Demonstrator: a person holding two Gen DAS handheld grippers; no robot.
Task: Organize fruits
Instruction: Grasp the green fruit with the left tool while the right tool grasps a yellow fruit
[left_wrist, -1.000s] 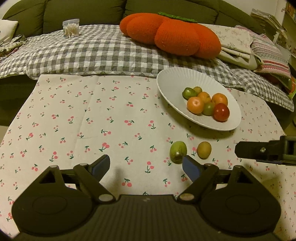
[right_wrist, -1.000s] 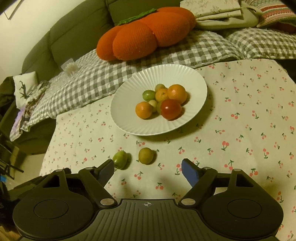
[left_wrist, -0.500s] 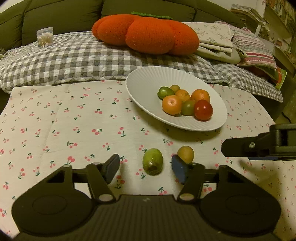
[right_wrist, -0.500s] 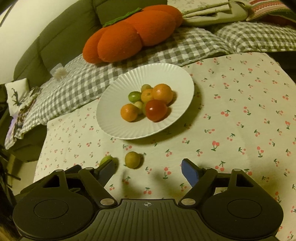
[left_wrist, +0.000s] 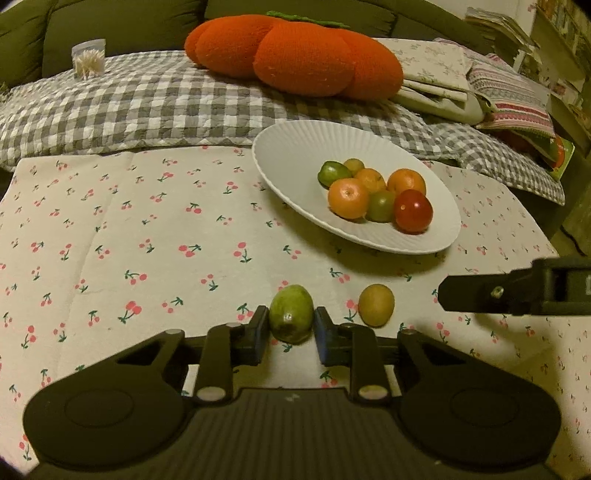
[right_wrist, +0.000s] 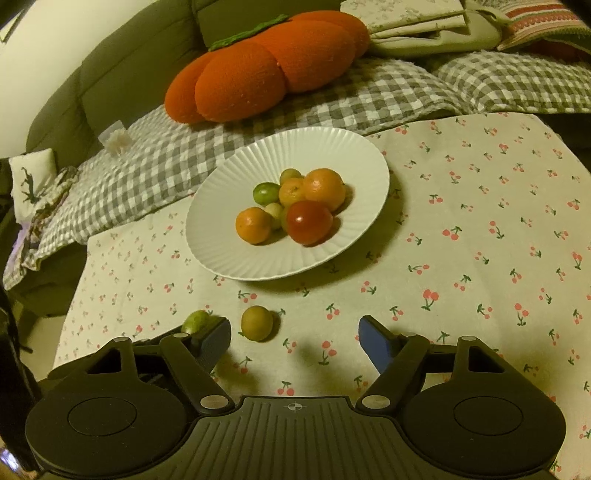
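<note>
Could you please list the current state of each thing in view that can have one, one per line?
Left claw: shut on the green fruit.
Right claw: closing, nothing between its fingers.
Green fruit: gripped, on the cherry tablecloth.
Yellow-brown fruit: loose on the cloth, outside the plate.
White plate: holding a pile of fruit.
Red fruit: on the plate, against the pile.

Orange pumpkin cushion (left_wrist: 295, 55), checked quilt (left_wrist: 147, 107)

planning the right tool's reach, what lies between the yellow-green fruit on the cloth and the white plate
Only bare cherry-print cloth lies between the yellow-green fruit and the white plate; the right wrist view shows it.
</note>
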